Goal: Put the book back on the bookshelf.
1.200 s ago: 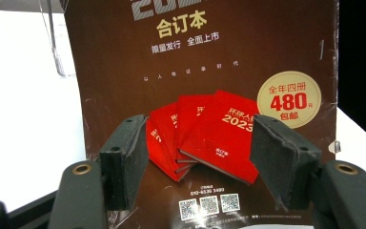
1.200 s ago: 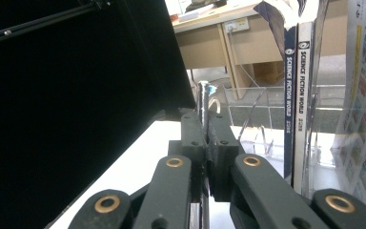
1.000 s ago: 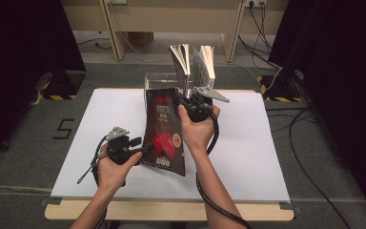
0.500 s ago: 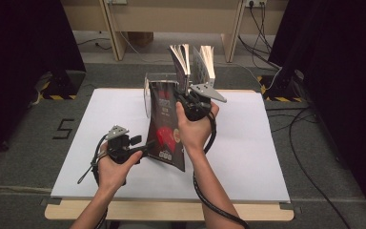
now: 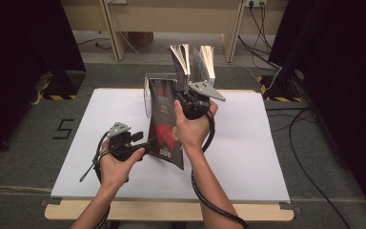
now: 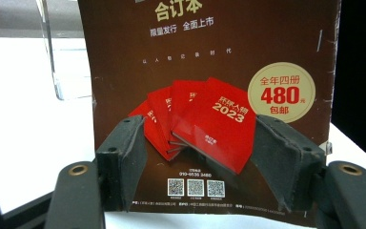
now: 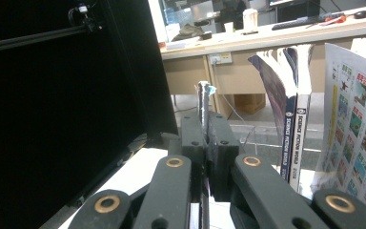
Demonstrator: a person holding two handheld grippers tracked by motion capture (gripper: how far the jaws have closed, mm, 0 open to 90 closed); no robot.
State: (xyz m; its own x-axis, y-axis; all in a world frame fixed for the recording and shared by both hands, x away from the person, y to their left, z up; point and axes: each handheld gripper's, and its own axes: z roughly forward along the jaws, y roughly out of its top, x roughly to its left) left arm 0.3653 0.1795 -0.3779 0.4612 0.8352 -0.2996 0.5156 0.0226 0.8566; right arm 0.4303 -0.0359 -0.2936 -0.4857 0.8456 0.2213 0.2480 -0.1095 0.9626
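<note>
A: Big stuff first. White table (image 5: 248, 157), clear acrylic magazine holder (image 5: 147, 93) stood at its far edge, a few magazines (image 5: 190, 59) upright in it, fanned open at the top.

B: And the one in hand?

A: Dark brown magazine (image 5: 164, 121), red booklets and "2023" printed on the back cover. It was lifted off the table, tilted, top end near the holder, bottom corner low toward the person.

B: Right gripper?

A: Right gripper (image 5: 187, 98) was clamped on the magazine's edge. In the right gripper view the jaws were pressed together with the thin spine edge (image 7: 203, 102) sticking up between them.

B: Left?

A: Left gripper (image 5: 145, 142) sat at the lower left edge of the cover. In the left gripper view the jaws stood spread wide either side of the cover (image 6: 209, 95), pads (image 6: 124, 157) not pinching anything.

B: Risks?

A: Probably the sag. One narrow pinch carried a floppy magazine, so it could twist or slip out if swung fast. Loose pages might fan and catch on the holder's wall or jam against the magazines already inside. A hard push could also shove the light holder backward off the table edge.
</note>
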